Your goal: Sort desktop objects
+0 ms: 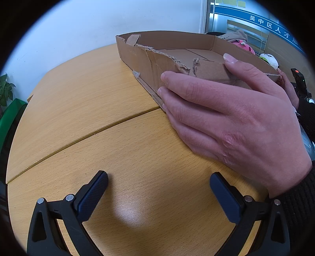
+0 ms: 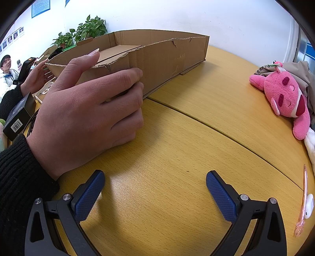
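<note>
Bare hands hold a torn cardboard tray [image 1: 177, 47] on the wooden surface [image 1: 82, 110].
Left gripper [image 1: 159, 182] and right gripper [image 2: 155, 180] gape wide, empty; a pink plush [image 2: 283, 94] lies far right.

We were in an office, by the look of it. The counter [image 2: 196, 128] was a light wood-laminate desk made of joined sections with a seam between them. Behind it ran plain white walls, with potted plants [image 2: 86, 29] in one corner and a blue notice [image 2: 40, 7] plus small portrait photos [image 2: 14, 36] pinned up. We saw a glass partition with a blue band of Chinese lettering [image 1: 275, 29], and a seated man in a white jacket [image 2: 6, 72].
</note>
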The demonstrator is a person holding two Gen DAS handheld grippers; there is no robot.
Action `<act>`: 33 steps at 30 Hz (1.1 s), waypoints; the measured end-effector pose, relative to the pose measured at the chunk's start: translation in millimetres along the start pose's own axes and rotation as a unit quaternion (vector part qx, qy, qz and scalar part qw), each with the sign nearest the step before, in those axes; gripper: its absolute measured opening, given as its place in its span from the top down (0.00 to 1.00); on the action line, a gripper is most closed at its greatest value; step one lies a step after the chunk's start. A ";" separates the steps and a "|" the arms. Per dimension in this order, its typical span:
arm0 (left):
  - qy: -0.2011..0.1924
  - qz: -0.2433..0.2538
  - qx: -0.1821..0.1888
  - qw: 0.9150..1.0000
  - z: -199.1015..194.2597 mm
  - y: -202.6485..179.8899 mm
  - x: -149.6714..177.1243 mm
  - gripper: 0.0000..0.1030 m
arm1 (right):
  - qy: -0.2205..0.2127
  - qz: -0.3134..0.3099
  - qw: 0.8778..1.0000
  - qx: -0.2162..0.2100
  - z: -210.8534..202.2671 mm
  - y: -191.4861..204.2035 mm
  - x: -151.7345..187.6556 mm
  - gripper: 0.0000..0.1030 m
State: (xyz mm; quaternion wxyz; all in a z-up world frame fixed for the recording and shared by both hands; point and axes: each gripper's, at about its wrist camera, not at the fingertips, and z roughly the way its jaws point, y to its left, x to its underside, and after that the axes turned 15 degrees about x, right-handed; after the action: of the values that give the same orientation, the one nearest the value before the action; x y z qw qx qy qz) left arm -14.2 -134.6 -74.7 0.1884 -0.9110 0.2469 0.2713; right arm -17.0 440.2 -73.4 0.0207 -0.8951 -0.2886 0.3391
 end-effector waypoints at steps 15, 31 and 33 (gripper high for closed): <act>0.000 0.000 0.000 1.000 -1.6 0.3 -0.1 0.00 | 0.000 0.000 1.000 0.000 0.0 1.2 -0.3 0.00; 0.000 0.000 0.000 1.000 -3.0 0.7 -0.1 0.00 | 0.004 0.012 1.000 0.009 2.1 3.7 -3.5 0.00; 0.000 0.000 0.000 1.000 -2.7 0.3 -0.2 0.00 | 0.006 0.019 1.000 0.014 2.7 4.7 -4.1 0.00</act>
State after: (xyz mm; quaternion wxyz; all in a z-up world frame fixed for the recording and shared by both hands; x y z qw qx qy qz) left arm -13.5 -136.0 -72.5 0.1884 -0.9110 0.2469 0.2712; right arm -18.7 433.7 -74.2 0.0283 -0.9021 -0.2664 0.3383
